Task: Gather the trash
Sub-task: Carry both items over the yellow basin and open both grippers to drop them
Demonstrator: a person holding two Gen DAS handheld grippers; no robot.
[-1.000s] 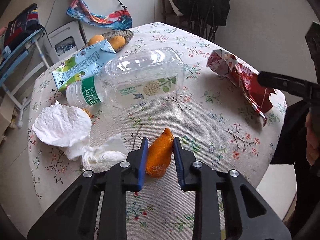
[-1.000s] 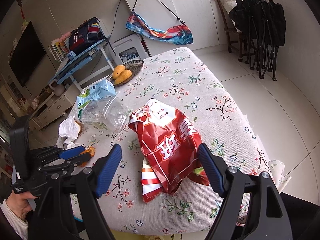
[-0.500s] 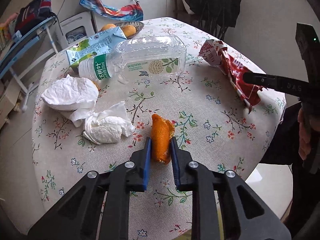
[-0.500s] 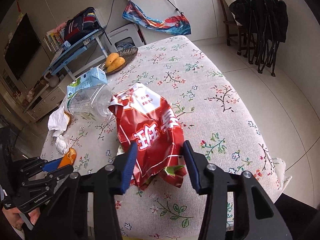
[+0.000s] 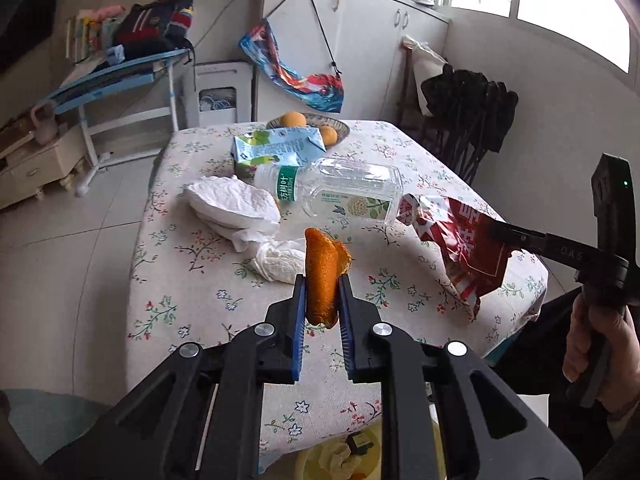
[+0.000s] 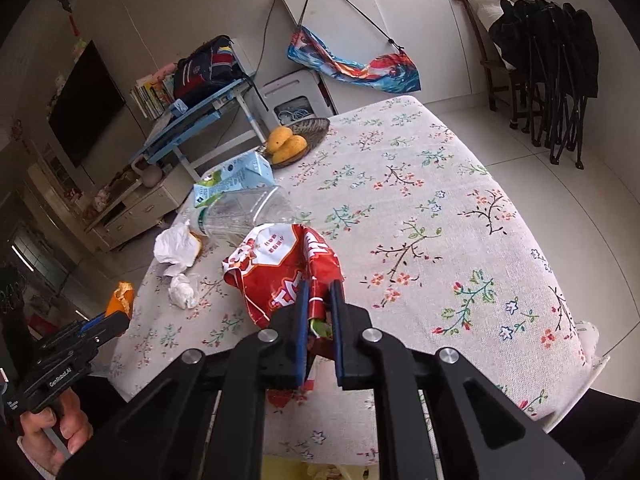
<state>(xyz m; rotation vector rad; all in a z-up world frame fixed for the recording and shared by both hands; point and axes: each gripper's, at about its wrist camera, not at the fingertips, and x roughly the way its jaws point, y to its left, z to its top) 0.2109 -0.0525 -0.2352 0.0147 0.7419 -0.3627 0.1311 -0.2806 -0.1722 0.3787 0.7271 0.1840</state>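
Left wrist view: the left gripper (image 5: 323, 296) has just been closing and pinches the orange peel (image 5: 325, 276) upright, lifted clear of the desk (image 5: 192, 280). At two o'clock the right gripper (image 6: 320, 304), angled down, clamps the red snack bag (image 6: 280, 264), jaws nearly together. At twelve o'clock lies the clear bottle (image 5: 344, 194), the crumpled tissues (image 5: 236, 208) at eleven o'clock, the milk carton (image 5: 276, 148) beyond.

The floral-clothed counter (image 5: 192, 280), mid-frame, carries tissues (image 5: 236, 204), a bottle (image 5: 344, 192), a carton (image 5: 276, 150) and a fruit bowl (image 5: 340, 127).
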